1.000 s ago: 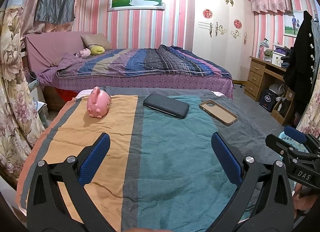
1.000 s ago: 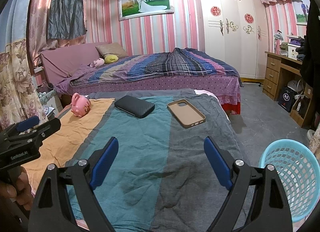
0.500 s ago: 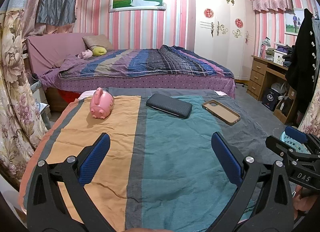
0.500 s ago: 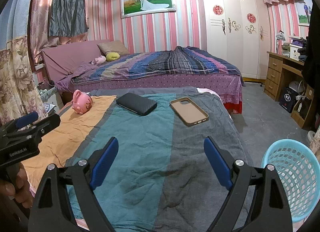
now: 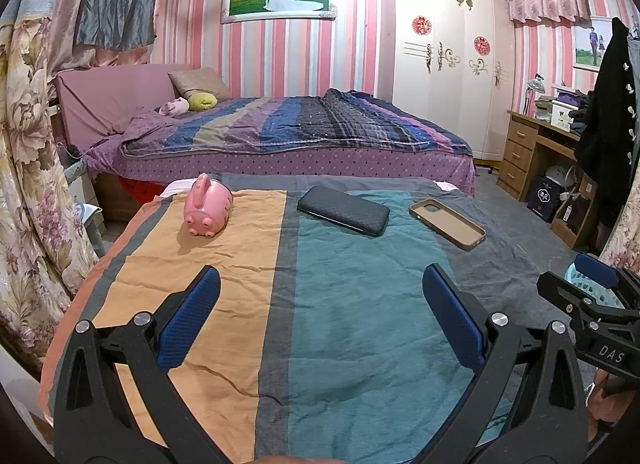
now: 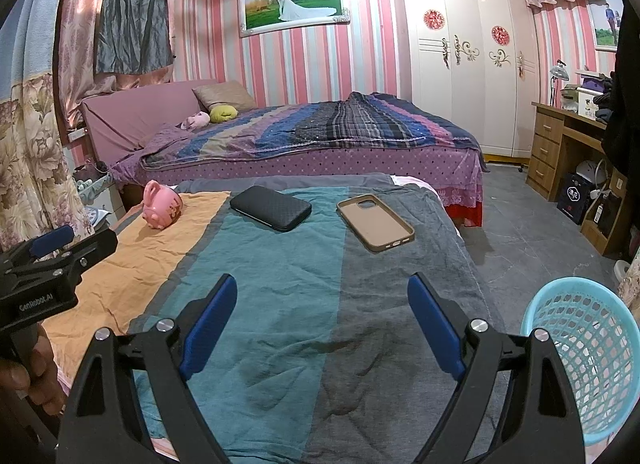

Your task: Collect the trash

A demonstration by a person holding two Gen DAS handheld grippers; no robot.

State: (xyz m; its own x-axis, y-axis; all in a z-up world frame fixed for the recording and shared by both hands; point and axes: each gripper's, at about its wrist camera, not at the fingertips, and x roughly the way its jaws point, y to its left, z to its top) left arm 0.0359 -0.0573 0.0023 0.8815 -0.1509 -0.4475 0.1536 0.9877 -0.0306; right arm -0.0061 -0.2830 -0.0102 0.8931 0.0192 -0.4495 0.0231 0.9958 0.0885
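both the left gripper (image 5: 320, 318) and right gripper (image 6: 322, 322) are hovering wide open, holding nothing, over the striped blanket (image 5: 344, 304); a blue basket (image 6: 584, 360) is sitting beside it.

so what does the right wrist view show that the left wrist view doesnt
Only the right wrist view shows the whole blue mesh basket on the floor beside the striped cloth, plus the left gripper from its side.

Only the left wrist view shows the dark coat hanging at its right edge, and the right gripper from its side, mostly hiding the basket.

Both show the pink piggy bank, the black case and the tan phone case lying on the cloth, with the left gripper and right gripper open and empty.
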